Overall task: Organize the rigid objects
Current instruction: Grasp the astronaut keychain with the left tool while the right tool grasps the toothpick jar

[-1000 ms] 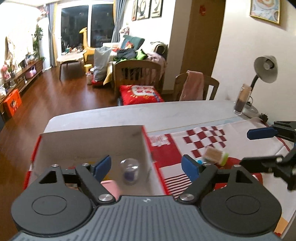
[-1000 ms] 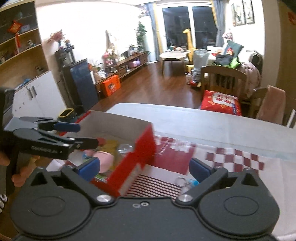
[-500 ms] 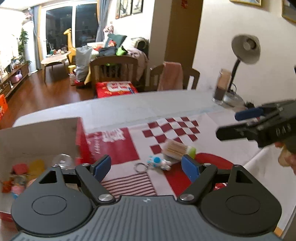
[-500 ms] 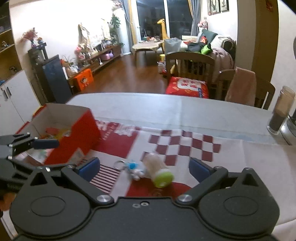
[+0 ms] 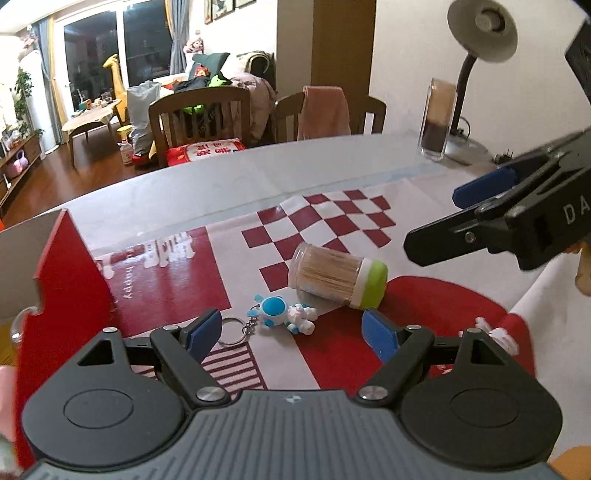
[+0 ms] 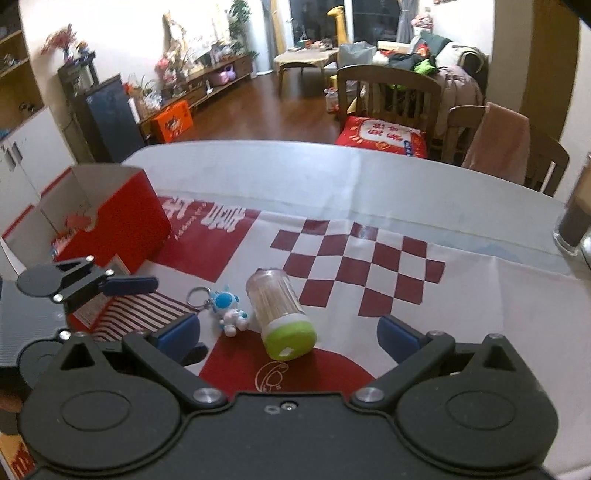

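Observation:
A clear toothpick jar with a green lid [image 5: 338, 280] lies on its side on the red and white cloth; it also shows in the right wrist view [image 6: 280, 314]. A blue and white figure keychain [image 5: 282, 314] lies just left of it, also in the right wrist view [image 6: 225, 308]. A red cardboard box [image 6: 110, 221] with several items inside stands at the left; its wall shows in the left wrist view [image 5: 70, 280]. My left gripper [image 5: 291, 334] is open and empty, just short of the keychain. My right gripper [image 6: 288, 334] is open and empty, just short of the jar's lid.
A glass jar of dark stuff [image 5: 437, 120] and a grey desk lamp [image 5: 480, 26] stand at the table's far right. Two wooden chairs [image 6: 391, 96] stand behind the table. The table's right edge is near the right gripper.
My left gripper has swung right, from over the box to the keychain. My right gripper has turned right and come closer to the jar. Both stay open.

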Motion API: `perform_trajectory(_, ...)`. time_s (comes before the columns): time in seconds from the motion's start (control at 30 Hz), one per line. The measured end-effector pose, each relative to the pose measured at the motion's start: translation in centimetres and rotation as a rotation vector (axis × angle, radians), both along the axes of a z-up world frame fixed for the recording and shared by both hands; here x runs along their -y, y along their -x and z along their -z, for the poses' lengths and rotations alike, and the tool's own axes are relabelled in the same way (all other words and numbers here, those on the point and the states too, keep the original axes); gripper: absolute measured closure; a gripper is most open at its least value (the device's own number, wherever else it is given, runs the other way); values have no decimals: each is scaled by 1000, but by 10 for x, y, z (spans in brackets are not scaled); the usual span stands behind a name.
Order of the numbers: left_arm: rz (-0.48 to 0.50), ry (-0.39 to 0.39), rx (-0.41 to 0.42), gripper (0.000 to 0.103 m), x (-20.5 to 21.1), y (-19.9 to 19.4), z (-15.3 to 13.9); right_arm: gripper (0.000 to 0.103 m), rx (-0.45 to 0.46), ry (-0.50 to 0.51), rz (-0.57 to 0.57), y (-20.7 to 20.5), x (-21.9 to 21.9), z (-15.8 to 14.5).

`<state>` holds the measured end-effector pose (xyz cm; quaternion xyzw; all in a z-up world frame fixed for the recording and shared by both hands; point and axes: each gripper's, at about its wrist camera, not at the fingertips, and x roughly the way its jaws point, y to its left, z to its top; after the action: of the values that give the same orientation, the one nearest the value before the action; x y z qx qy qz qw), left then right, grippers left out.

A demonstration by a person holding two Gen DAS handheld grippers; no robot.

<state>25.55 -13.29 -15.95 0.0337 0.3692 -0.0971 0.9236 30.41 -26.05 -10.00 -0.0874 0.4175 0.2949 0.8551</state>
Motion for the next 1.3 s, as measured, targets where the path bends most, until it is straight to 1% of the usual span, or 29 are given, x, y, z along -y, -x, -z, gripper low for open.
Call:
perform_trajectory(0.23, 27, -28, -20, 20, 6, -24, 24, 9, -42, 15, -18, -22, -16, 24)
perform_trajectory(0.37, 47, -22, -28, 20, 7, -29, 34, 15, -65, 22, -32, -29, -24, 35)
perform_trajectory(0.4, 50, -26, -28, 20, 6, -30, 37, 18, -71, 23, -35, -31, -26, 38)
perform_trajectory(0.47, 55, -34, -25, 20, 6, -33, 40, 21, -75, 27, -38, -35, -29, 42)
perform_trajectory(0.73, 92, -39, -25, 20, 7, -47, 48, 28, -77, 45, -75, -48, -42, 53)
perform_trajectory(0.83, 95, -30, -35, 20, 6, -52, 51, 32, -89, 45, -78, -52, -42, 58)
perform_trajectory(0.93, 98, -23, -34, 20, 7, -52, 53, 44, -106, 39, -93, -52, -43, 62)
perform_trajectory(0.97, 100, -22, -33, 20, 7, -52, 53, 49, -110, 40, -97, -52, -43, 64)
perform_trajectory(1.0, 103, -21, -33, 21, 7, -52, 53, 49, -105, 46, -98, -51, -45, 64)
perform_trajectory(1.03, 105, -20, -32, 24, 7, -53, 53, 49, -96, 50, -99, -50, -45, 65)
perform_trajectory(1.1, 108, -19, -32, 28, 7, -53, 52, 54, -91, 49, -89, -49, -44, 64)
perform_trajectory(1.13, 111, -17, -32, 33, 7, -52, 51, 55, -93, 43, -82, -50, -43, 63)
perform_trajectory(1.17, 113, -18, -30, 36, 8, -51, 51, 58, -97, 35, -70, -51, -42, 63)
perform_trajectory(1.2, 113, -20, -29, 43, 9, -51, 50, 60, -101, 30, -58, -51, -40, 62)
perform_trajectory(1.3, 109, -26, -37, 43, 11, -51, 49, 60, -111, 20, -28, -49, -36, 61)
